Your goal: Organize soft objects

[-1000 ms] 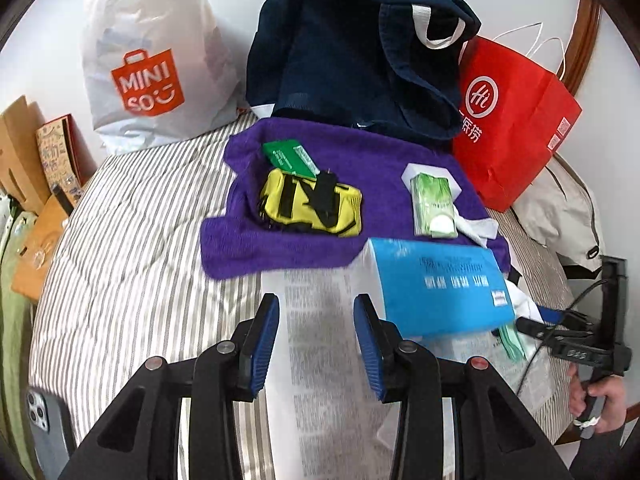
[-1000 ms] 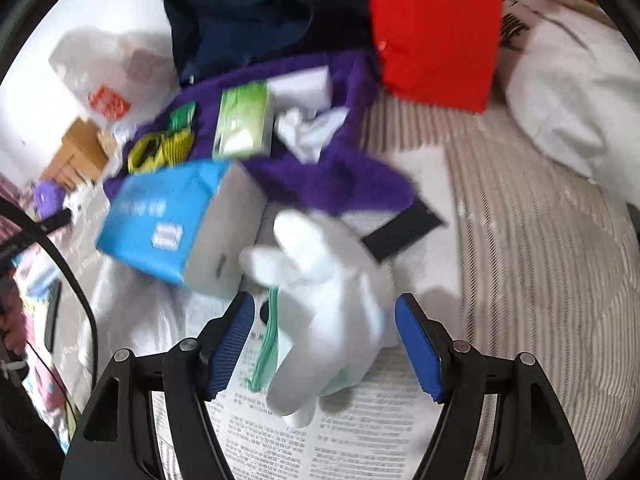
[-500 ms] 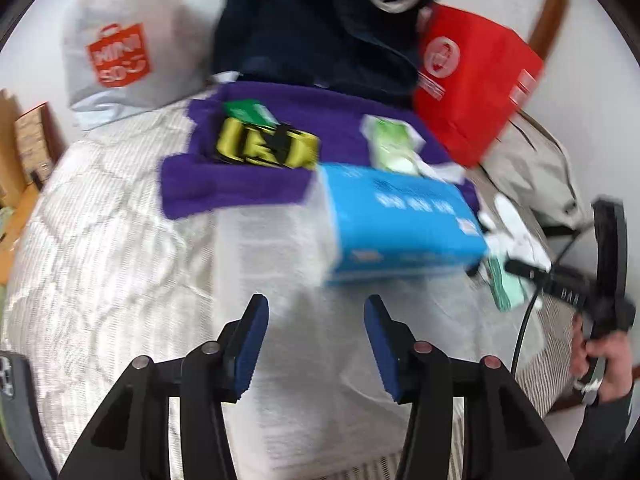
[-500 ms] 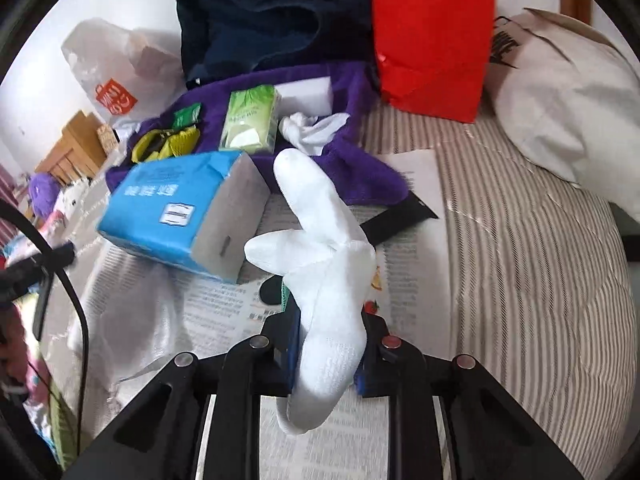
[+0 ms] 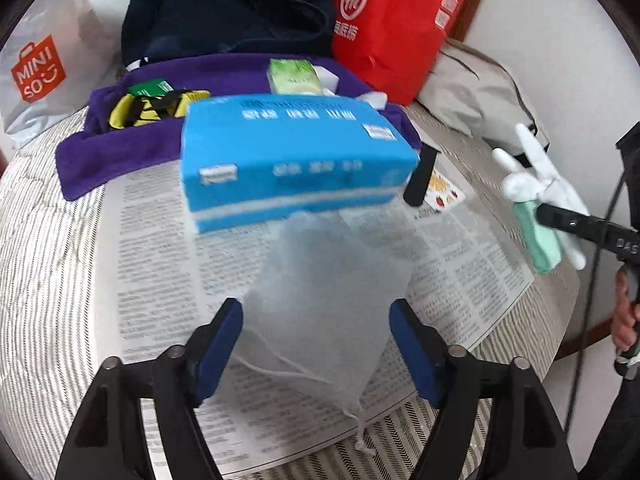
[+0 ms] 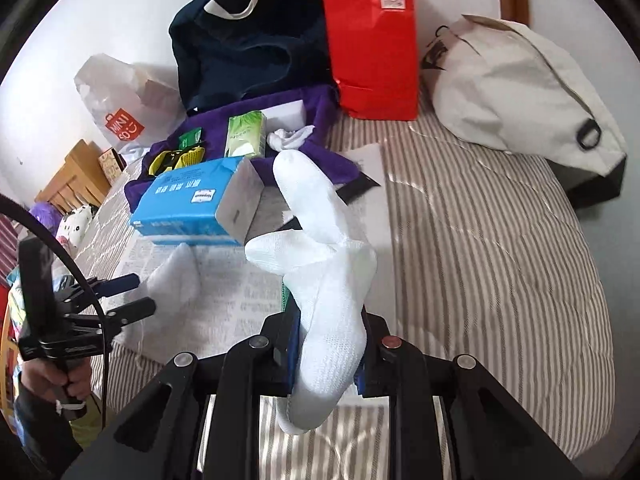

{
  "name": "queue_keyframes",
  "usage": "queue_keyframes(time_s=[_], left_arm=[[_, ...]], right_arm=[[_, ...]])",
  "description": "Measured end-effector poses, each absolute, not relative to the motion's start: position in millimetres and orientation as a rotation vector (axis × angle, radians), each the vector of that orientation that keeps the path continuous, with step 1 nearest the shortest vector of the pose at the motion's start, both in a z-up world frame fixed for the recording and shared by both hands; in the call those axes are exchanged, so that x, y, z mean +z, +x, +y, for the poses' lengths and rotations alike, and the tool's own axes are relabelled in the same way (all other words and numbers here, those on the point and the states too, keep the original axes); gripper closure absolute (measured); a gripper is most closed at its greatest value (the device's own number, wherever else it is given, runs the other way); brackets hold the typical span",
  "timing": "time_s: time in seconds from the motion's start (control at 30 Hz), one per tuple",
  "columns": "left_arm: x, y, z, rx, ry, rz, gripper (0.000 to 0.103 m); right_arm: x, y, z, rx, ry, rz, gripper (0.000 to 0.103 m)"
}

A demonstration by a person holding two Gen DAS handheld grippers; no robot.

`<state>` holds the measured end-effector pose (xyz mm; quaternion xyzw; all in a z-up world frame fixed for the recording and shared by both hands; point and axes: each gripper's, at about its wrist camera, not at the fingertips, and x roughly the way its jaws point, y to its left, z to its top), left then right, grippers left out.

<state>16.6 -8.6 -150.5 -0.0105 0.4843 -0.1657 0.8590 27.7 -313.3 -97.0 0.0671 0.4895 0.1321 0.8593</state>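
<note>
From my left wrist view the blue tissue pack (image 5: pixel 292 156) carries rows of white print too smeared for me to read, and it hides part of the purple towel (image 5: pixel 120 148) behind it. The dark blue bag (image 5: pixel 224 12) is cut off at the top of the frame. What I can read: "MINISO" on the white plastic bag (image 5: pixel 36 72) at the upper left, and a round white logo over blurred characters on the red paper bag (image 5: pixel 392 20) at the upper right. The newspaper (image 5: pixel 160 240) on the striped bed (image 5: pixel 44 280) is only grey lines of text.

The white mesh pouch (image 5: pixel 320 300) lies low in the middle of the frame, translucent, with a thin drawstring trailing off its lower corner. My left gripper (image 5: pixel 316 344) is opening, its fingers wide on either side of the pouch; I cannot tell whether a pad touches it.

In my right wrist view the right gripper (image 6: pixel 328 344) has its fingers narrow, clamped on the white socks (image 6: pixel 332 276), knitted and ribbed, toes sticking up toward the middle of the frame. Something green behind the socks is mostly hidden.
</note>
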Motion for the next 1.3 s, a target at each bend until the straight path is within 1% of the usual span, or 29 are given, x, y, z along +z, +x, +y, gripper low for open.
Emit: queue_keyframes(time_s=[0.17,0.3,0.37,0.43,0.47,0.5,0.53,0.6,0.67,0.7,0.77,0.83,0.9,1.1,1.3], left_arm=[[-157.5,11.0,-19.0,-0.343,0.015,1.009,0.018],[-163.0,9.6,-29.3,-0.303,0.115,0.986,0.018],[-165.8,12.6,-33.1,-0.263,0.159,0.982,0.016],[-166.5,16.0,-32.0,-0.243,0.158,0.976,0.018],[-166.6,17.3,-30.2,-0.24,0.143,0.976,0.023],[-166.1,18.5,-28.6,-0.23,0.135,0.973,0.032],[-165.6,18.8,-27.5,-0.22,0.132,0.966,0.036],[-164.0,19.0,-24.5,-0.214,0.121,0.96,0.054],[-162.5,19.3,-22.0,-0.215,0.114,0.958,0.067],[-161.7,19.5,-19.6,-0.211,0.104,0.96,0.078],[-160.7,20.3,-16.7,-0.211,0.089,0.962,0.087],[-160.1,20.3,-13.8,-0.212,0.066,0.971,0.092],[-159.2,19.9,-10.0,-0.212,0.04,0.974,0.093],[-149.5,13.4,2.5,-0.209,-0.034,0.971,0.094],[-132.1,5.5,10.4,-0.194,-0.05,0.946,0.094]], right_arm=[[-96.5,18.0,-319.2,0.27,0.154,1.03,0.081],[-98.1,16.6,-317.7,0.276,0.155,1.036,0.081],[-99.9,16.7,-315.7,0.281,0.154,1.042,0.081],[-101.4,17.1,-313.7,0.286,0.153,1.048,0.081],[-102.3,17.0,-312.6,0.289,0.152,1.049,0.081],[-103.0,17.1,-311.4,0.291,0.151,1.051,0.081],[-103.7,17.4,-310.2,0.294,0.15,1.054,0.081],[-104.0,17.6,-308.2,0.298,0.149,1.054,0.081],[-104.9,18.8,-308.0,0.3,0.15,1.056,0.081],[-105.1,19.0,-307.7,0.301,0.151,1.056,0.081],[-104.9,19.9,-307.1,0.304,0.151,1.058,0.081],[-104.0,20.5,-305.5,0.308,0.148,1.056,0.081],[-103.2,21.3,-304.4,0.314,0.149,1.054,0.081],[-100.0,23.1,-298.5,0.328,0.151,1.055,0.081],[-97.9,26.2,-294.3,0.335,0.154,1.057,0.081]])
